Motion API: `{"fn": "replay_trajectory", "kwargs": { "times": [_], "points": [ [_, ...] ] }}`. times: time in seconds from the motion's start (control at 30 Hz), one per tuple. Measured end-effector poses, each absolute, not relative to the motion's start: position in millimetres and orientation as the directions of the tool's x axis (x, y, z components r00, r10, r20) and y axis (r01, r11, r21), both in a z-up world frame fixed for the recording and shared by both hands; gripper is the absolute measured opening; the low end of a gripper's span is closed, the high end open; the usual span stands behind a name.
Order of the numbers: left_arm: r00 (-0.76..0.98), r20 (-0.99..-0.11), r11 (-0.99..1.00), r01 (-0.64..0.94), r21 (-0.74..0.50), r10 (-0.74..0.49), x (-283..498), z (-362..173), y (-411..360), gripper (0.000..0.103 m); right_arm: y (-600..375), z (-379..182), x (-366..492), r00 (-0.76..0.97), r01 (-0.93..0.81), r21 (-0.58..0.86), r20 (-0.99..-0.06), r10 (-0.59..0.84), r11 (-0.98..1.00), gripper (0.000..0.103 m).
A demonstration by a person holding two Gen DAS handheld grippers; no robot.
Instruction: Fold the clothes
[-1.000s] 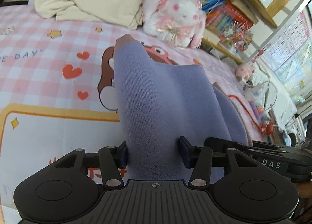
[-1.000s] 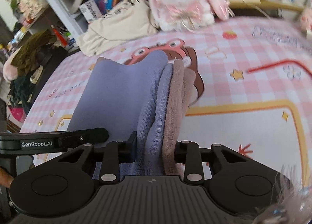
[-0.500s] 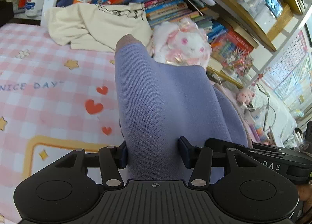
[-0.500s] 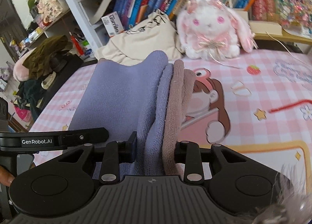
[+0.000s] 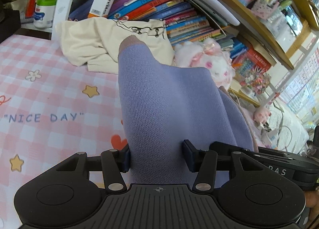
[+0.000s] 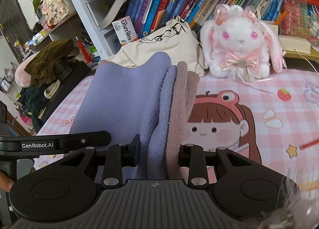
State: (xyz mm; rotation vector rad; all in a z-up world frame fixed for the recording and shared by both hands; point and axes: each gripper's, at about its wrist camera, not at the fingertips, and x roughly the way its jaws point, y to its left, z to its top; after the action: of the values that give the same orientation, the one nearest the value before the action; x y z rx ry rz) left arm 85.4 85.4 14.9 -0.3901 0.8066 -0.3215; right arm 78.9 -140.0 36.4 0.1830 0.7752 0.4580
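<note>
A folded lavender knit garment [image 5: 171,113] with a taupe trim is held up off the pink checked bed sheet [image 5: 39,97]. My left gripper [image 5: 157,157] is shut on one end of it. My right gripper [image 6: 158,153] is shut on the other end, where the lavender garment [image 6: 127,99] shows several folded layers beside a taupe layer [image 6: 183,93]. The two grippers sit side by side; the right one shows in the left wrist view [image 5: 275,169] and the left one in the right wrist view [image 6: 49,144]. The fingertips are hidden by the cloth.
A cream garment [image 5: 103,39] lies crumpled at the back of the bed against a bookshelf [image 5: 159,4]. A white and pink plush rabbit [image 6: 241,39] sits beside it. Dark clothes [image 6: 51,63] are piled off the bed's left edge.
Both grippers have risen and tilted up with the garment between them; the bookshelf and rabbit now fill more of each view and the sheet has dropped lower.
</note>
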Motion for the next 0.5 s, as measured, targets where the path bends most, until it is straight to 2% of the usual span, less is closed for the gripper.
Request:
{"fn": "replay_trajectory", "kwargs": {
  "times": [0.5],
  "points": [
    [0.587,-0.659,0.863,0.150,-0.482,-0.470,171.7,-10.3,89.0,0.050,-137.7,10.9,148.7,0.629,-0.249,0.314,-0.667,0.400,0.916,0.029]
  ]
}}
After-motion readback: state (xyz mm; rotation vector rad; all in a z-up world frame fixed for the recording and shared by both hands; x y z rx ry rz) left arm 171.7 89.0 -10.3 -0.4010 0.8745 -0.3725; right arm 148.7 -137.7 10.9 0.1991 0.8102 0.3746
